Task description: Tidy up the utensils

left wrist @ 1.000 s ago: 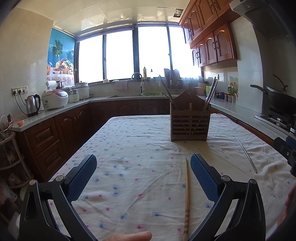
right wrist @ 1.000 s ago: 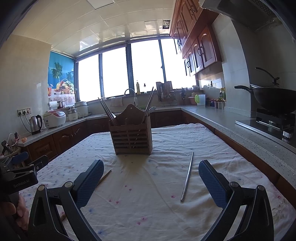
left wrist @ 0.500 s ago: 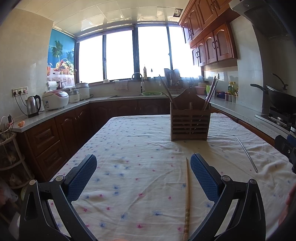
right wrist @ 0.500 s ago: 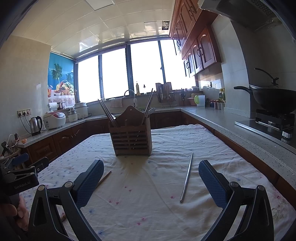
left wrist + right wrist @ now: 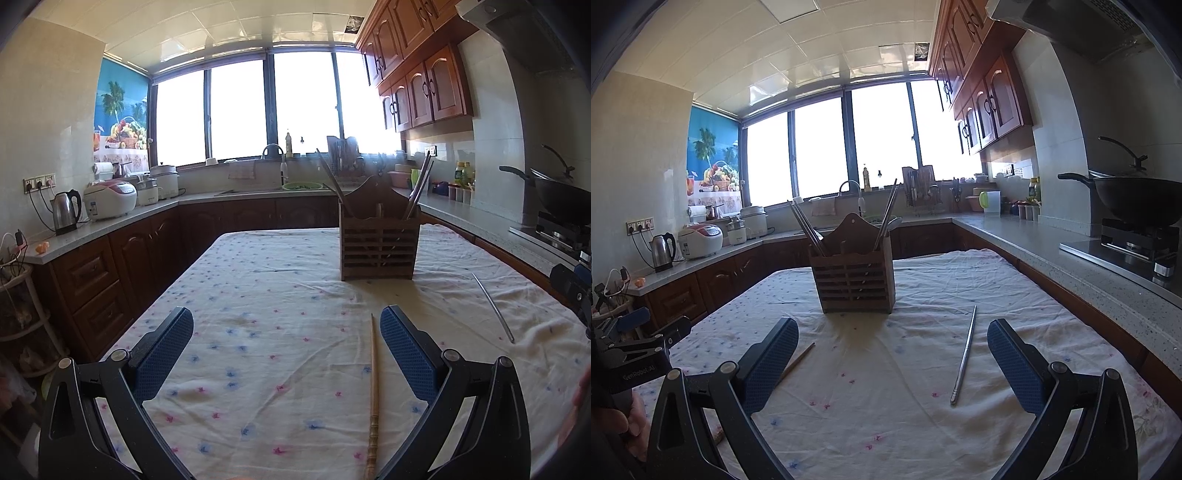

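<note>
A slatted wooden utensil holder stands upright on the table with several chopsticks and a spoon in it; it also shows in the right wrist view. A wooden chopstick lies on the cloth just inside my left gripper's right finger. A metal chopstick lies between my right gripper's fingers, nearer the right one; it also shows in the left wrist view. My left gripper is open and empty. My right gripper is open and empty. Both hover low over the table's near part.
The table carries a white cloth with small flowers. Counters run around the room with a kettle, a rice cooker and a sink. A wok sits on the stove at the right. The left gripper's body shows at the left edge.
Almost nothing has moved. The right wrist view has shifted slightly, so the holder and metal chopstick sit a touch lower in it. Both grippers stay open.
</note>
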The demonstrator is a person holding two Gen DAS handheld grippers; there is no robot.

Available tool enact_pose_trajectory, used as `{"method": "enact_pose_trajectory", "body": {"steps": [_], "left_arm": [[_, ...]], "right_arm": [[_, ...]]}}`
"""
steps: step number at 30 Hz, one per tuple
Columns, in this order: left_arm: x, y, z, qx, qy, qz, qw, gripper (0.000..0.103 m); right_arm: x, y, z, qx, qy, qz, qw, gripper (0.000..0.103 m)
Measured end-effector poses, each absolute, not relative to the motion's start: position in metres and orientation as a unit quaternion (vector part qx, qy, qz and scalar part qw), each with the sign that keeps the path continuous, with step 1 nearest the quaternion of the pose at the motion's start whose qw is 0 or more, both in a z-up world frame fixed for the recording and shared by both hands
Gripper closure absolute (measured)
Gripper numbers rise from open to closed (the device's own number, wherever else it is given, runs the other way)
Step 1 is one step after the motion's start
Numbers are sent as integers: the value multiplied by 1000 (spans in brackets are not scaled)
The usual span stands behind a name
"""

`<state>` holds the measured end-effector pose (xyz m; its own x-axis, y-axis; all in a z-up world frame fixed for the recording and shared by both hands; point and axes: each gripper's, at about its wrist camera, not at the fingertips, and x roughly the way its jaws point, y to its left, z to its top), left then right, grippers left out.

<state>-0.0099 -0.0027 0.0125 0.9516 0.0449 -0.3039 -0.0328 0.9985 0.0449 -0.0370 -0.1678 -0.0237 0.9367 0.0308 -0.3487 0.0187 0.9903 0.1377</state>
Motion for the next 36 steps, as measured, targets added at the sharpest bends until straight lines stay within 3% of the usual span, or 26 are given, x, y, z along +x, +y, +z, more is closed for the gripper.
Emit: {"method": "enact_pose_trajectory", "body": {"steps": [36], "left_arm": [[-5, -6, 12, 26, 159, 15, 987, 0]], "right_arm": [[-37, -163, -17, 70, 173, 7, 982, 0]]}}
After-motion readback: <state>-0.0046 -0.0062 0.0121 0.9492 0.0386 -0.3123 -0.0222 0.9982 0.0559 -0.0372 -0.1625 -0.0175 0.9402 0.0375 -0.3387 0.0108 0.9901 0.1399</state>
